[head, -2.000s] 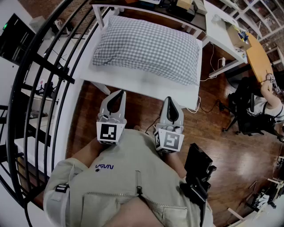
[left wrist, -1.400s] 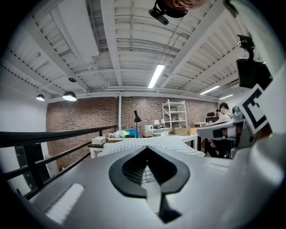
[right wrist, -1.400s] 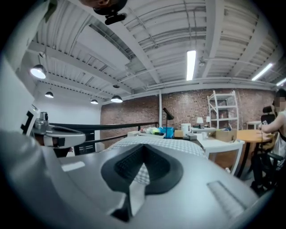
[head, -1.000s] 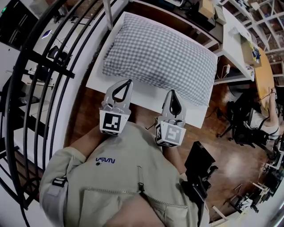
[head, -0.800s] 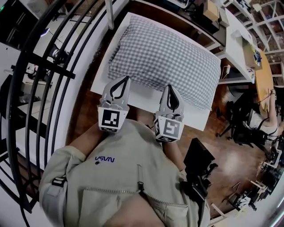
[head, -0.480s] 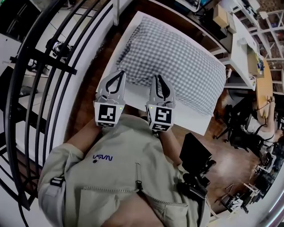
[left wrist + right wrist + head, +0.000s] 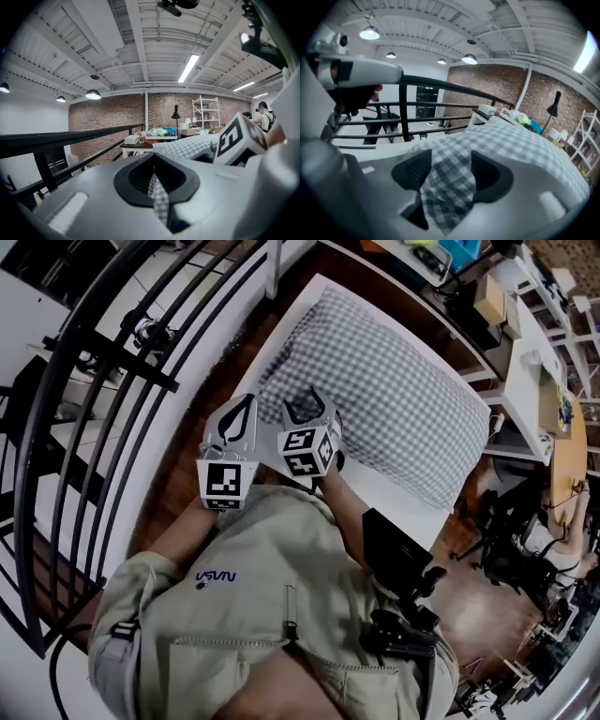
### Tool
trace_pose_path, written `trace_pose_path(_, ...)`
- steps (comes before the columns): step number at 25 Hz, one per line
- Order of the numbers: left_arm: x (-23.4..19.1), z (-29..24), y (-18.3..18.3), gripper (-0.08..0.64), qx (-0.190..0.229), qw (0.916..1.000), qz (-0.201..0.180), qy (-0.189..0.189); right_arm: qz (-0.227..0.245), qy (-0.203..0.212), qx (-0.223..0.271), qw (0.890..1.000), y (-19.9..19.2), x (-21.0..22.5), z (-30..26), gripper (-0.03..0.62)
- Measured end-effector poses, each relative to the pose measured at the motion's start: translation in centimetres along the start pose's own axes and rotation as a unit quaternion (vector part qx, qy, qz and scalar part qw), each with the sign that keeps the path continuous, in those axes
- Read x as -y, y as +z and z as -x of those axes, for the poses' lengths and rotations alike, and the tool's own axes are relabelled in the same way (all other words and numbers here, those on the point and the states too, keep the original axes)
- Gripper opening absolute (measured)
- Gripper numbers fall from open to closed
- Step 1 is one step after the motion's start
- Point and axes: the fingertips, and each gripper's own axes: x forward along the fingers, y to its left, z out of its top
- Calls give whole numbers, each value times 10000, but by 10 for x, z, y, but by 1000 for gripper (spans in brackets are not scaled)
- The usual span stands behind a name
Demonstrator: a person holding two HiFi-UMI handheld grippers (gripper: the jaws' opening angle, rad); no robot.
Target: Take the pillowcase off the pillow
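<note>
Pillow: the pillow (image 7: 403, 381) is lying flat on the white desk (image 7: 389, 488), at 1 o'clock from the person in the head view.
Pillowcase: the grey-and-white checked pillowcase (image 7: 520, 150) is covering the whole pillow, and no view is showing its open end.
Left claw: the left claw (image 7: 153, 164) is sitting fully closed at the pillow's 9 o'clock end, by the desk edge. A sliver of check is showing in the slit between its jaws. I am reading that as cloth behind the jaws, not cloth being held.
Right claw: the right claw (image 7: 449, 171) is sitting at the left claw's 3 o'clock. Its jaws have just been opening and are standing wide. A ridge of checked cloth is lying between them, with neither pad pressing on it.
Handling: this is looking like light, limp cloth over squashy filling, with nothing fragile. The cloth is probably going to drag on the filling rather than slide.
Where to grip: pinching a fold of cloth alone at this 9 o'clock corner is looking best, leaving the filling free.
Risk: a deep bite is likely catching filling too, so the pillow would be travelling with the case.
</note>
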Motion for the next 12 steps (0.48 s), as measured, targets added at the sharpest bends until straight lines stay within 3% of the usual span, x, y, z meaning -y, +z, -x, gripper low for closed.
trace_pose_path(3, -5, 4, -6, 6, -87, 9999, -1, 113, 559, -233, -492, 9969, -18, 1, -26, 265)
trace_pose_path(4, -7, 6, -8, 6, -104, 9998, 9, 150, 697, -370, -597, 9951, -22, 4, -29, 215)
trace_pose_path(6, -11, 8, -12, 6, -147, 9997, 26, 202, 795, -547, -638, 9933, -26, 11, -28, 23)
trace_pose_path(12, -7, -5, -18, 6, -185, 9998, 52, 8, 339, -371, -215, 9985, -14, 14, 6, 8)
